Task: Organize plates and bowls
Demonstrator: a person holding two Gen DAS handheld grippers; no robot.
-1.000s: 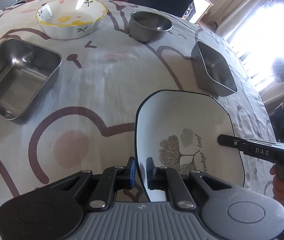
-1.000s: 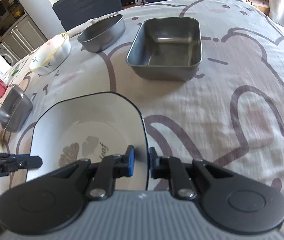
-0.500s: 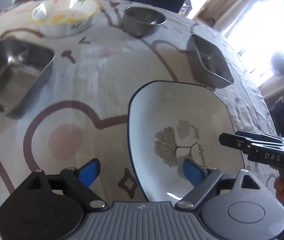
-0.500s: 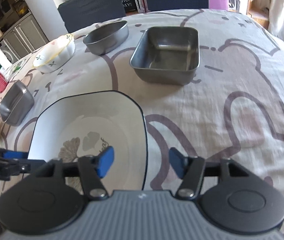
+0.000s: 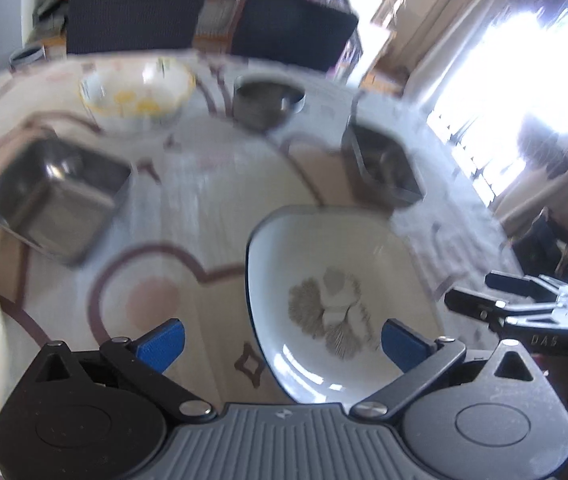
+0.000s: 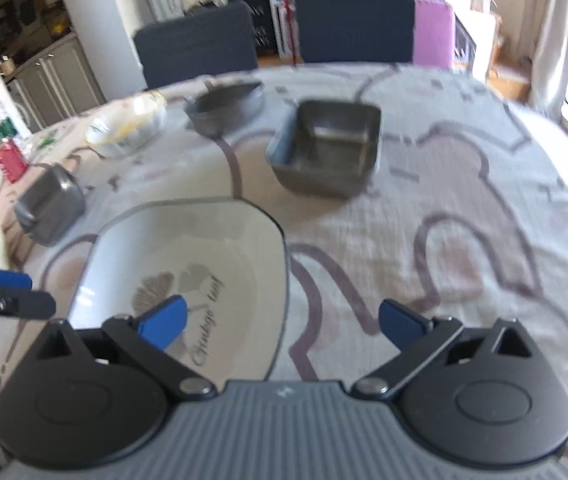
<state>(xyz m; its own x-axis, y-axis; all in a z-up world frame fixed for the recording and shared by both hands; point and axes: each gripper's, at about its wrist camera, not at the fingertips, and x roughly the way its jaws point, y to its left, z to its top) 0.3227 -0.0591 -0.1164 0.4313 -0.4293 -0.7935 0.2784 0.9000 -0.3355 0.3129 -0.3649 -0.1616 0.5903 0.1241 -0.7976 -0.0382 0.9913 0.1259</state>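
The left gripper (image 5: 282,340) has its jaws opening, now spread wide, with the near-left rim of the ginkgo-leaf plate (image 5: 339,272) between them but untouched by either blue pad. The right gripper (image 6: 280,322) is likewise opening and holds nothing; the plate's right rim lies between its pads, clear of both. The plate rests flat on the patterned tablecloth (image 6: 443,240).

Beyond the jaws stand a square steel tray (image 6: 327,152), a round steel bowl (image 6: 224,106), a floral bowl (image 5: 136,94) and a second steel tray (image 5: 58,194).

Risk: with one pad of each gripper hanging over the plate, a careless sideways withdrawal could catch the rim and drag the plate or bunch the cloth.
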